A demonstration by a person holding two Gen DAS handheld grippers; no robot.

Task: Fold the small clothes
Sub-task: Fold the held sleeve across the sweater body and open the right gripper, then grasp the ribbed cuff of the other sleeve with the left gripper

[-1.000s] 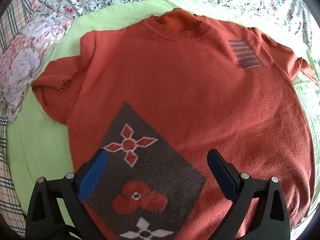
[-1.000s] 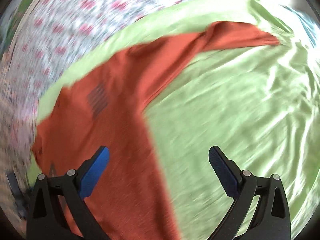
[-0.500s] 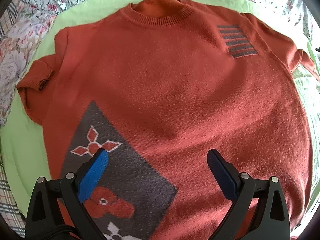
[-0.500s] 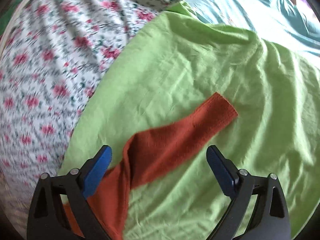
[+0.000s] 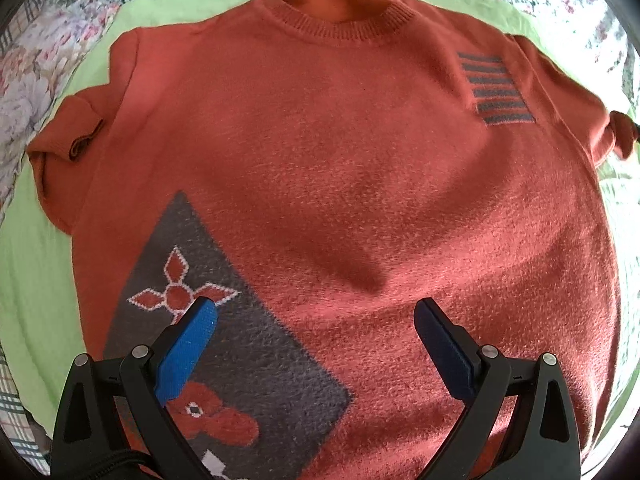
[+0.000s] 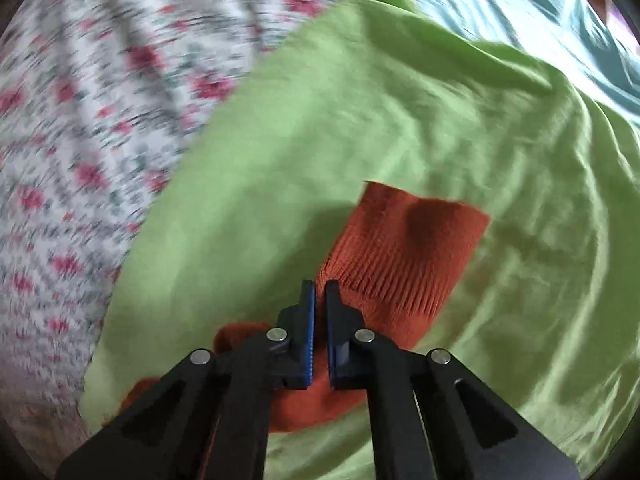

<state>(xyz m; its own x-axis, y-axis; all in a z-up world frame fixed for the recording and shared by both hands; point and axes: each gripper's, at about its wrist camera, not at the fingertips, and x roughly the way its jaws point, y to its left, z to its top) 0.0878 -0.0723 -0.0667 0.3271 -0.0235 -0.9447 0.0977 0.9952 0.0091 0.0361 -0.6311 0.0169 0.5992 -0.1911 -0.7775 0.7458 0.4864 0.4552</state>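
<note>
A rust-orange knitted sweater (image 5: 340,168) lies flat, front up, on a green sheet (image 5: 36,280). It has a grey panel with flower motifs at the lower left and grey stripes (image 5: 496,88) on the chest. Its left sleeve (image 5: 72,132) is folded back at the cuff. My left gripper (image 5: 316,316) is open above the lower body of the sweater. In the right wrist view my right gripper (image 6: 320,292) is shut on the ribbed cuff of the right sleeve (image 6: 404,256), and the cuff end sticks out past the fingers.
Floral bedding (image 6: 80,140) lies beyond the green sheet (image 6: 440,120) at the back and left. A pale blue cloth (image 6: 540,28) lies at the far right. Plaid fabric (image 5: 16,420) shows at the left edge.
My right gripper has moved down onto the right sleeve and shut on its cuff. My left gripper has moved closer over the sweater body and stays open.
</note>
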